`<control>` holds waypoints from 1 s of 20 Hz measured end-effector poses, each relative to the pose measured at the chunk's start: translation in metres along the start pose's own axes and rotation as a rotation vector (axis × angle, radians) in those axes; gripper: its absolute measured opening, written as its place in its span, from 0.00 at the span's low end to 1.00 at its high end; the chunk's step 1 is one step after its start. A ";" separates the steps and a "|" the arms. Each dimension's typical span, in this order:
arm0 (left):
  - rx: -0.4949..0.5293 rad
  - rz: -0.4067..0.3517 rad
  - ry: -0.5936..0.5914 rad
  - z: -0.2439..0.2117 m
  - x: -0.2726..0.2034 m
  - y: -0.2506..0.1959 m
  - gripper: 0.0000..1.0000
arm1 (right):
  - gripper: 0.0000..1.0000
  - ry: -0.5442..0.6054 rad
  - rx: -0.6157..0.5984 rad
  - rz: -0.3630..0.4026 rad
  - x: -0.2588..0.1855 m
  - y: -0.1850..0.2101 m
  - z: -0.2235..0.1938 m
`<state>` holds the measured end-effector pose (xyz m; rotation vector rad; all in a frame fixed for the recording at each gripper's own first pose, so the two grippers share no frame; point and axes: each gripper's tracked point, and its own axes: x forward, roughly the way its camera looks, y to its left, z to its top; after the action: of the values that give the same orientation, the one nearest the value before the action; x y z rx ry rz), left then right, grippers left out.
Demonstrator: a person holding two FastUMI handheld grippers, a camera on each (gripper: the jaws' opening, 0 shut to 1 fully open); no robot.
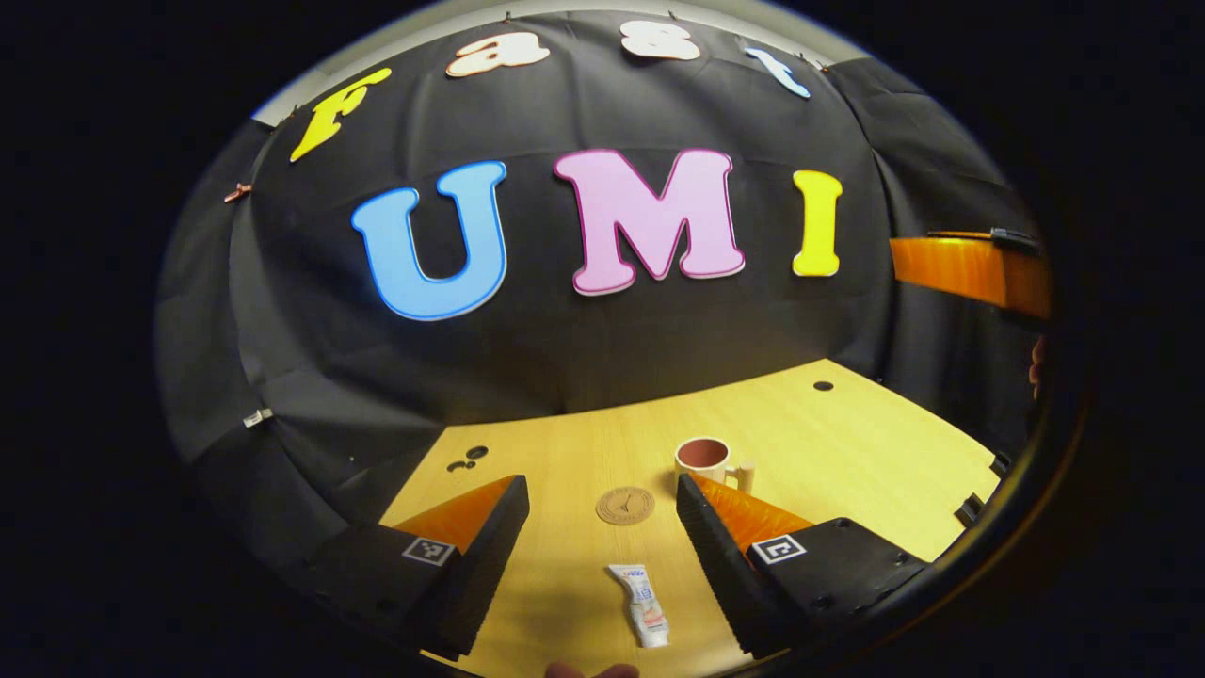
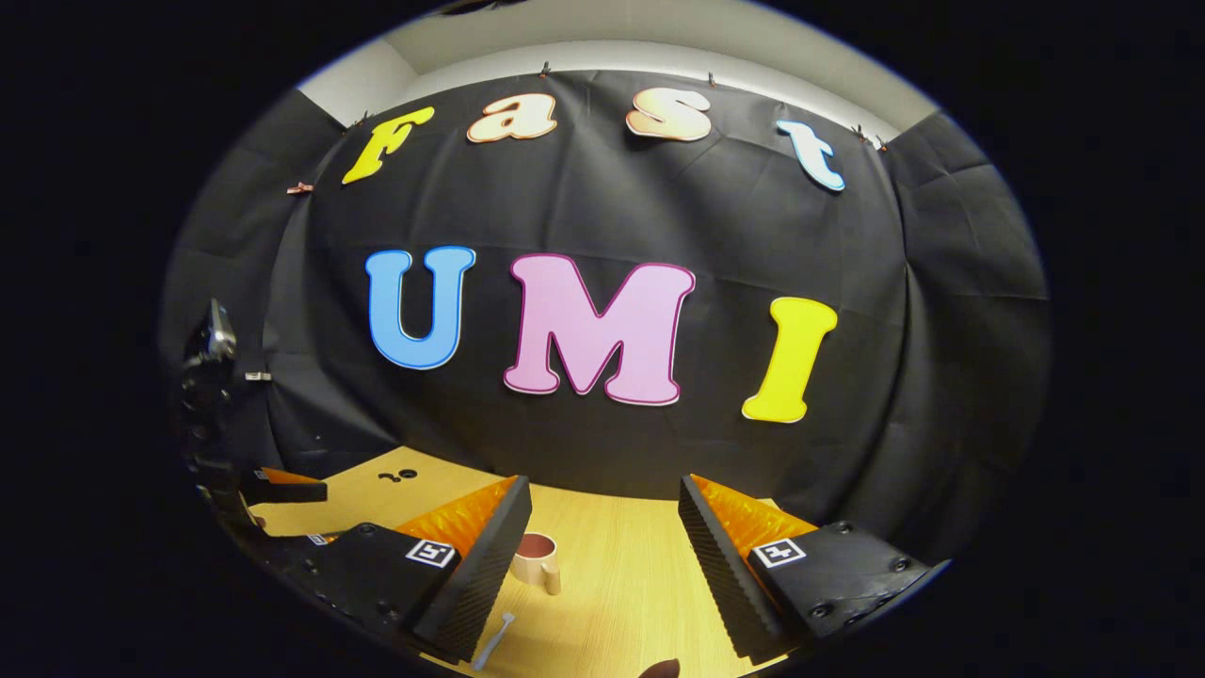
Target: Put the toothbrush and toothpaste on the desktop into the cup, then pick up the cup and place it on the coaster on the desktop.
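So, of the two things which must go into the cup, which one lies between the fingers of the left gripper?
The toothpaste tube: it lies flat on the desktop between the open left gripper fingers. The toothbrush lies by the right gripper.

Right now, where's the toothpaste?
In the left gripper view the toothpaste lies flat on the desktop, low in the picture between the open left tongs, nearer than the coaster and cup.

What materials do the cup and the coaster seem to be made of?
The cup looks like glazed ceramic: smooth pale outside, reddish-brown inside, thick handle. The coaster looks like cork or light wood: matte tan disc with an engraved mark. Neither is certain from here.
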<state>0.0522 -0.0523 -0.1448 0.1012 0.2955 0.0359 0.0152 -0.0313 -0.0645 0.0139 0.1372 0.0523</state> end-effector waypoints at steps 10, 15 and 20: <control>-0.171 0.067 0.355 -0.144 0.070 -0.028 0.98 | 0.98 0.141 0.062 0.021 0.025 -0.023 -0.054; -0.115 0.092 0.465 -0.187 0.093 -0.028 0.94 | 0.97 0.188 0.059 0.029 0.035 -0.035 -0.074; -0.129 0.088 0.563 -0.215 0.098 -0.036 0.85 | 0.98 0.230 0.081 0.040 0.043 -0.045 -0.091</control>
<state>0.0835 -0.0626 -0.3815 -0.0274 0.8493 0.1724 0.0475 -0.0732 -0.1610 0.0919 0.3689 0.0880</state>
